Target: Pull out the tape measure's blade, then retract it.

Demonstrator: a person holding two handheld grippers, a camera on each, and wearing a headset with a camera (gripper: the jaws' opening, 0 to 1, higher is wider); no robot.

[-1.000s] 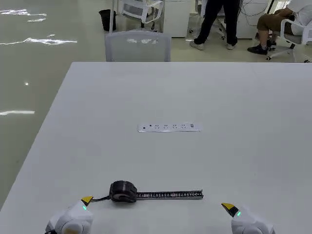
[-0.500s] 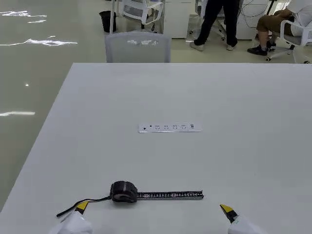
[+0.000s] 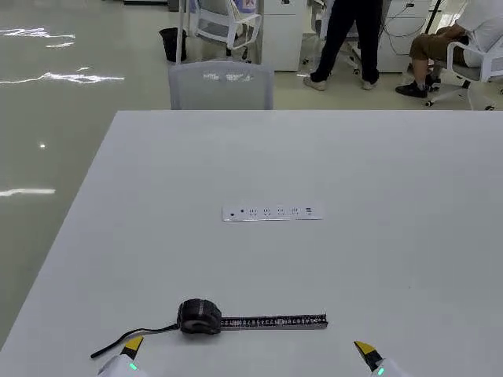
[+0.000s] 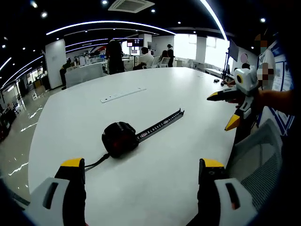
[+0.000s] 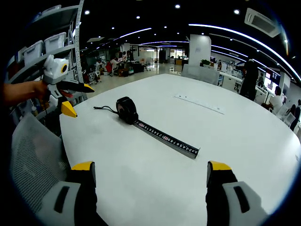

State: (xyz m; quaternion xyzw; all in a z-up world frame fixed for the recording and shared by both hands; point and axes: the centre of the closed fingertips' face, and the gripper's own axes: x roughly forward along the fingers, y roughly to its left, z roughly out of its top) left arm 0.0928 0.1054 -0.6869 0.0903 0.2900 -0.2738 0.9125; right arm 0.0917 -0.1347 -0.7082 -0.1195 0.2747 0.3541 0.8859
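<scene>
A black tape measure [image 3: 199,316] lies near the white table's front edge, its blade [image 3: 273,321] pulled out flat to the right and a black strap trailing left. The left gripper view shows the case [image 4: 119,138] ahead of my left gripper [image 4: 139,165], which is open and empty. Seen from the right gripper view, the blade [image 5: 167,139] runs ahead of my right gripper [image 5: 149,170], open and empty too. In the head view the left gripper's yellow tip [image 3: 132,344] sits below the strap, and the right gripper's tip [image 3: 366,351] lies right of the blade's end.
A white power strip [image 3: 272,213] lies flat mid-table. A grey mesh chair [image 3: 221,84] stands at the table's far edge. People [image 3: 346,39] stand and sit beyond it among office chairs. A grey mesh chair back [image 5: 35,150] is close by the table's near edge.
Both grippers have drawn back toward the bottom of the head view, leaving just their yellow tips. The tape measure and its blade have stayed put; the strap is now uncovered.
</scene>
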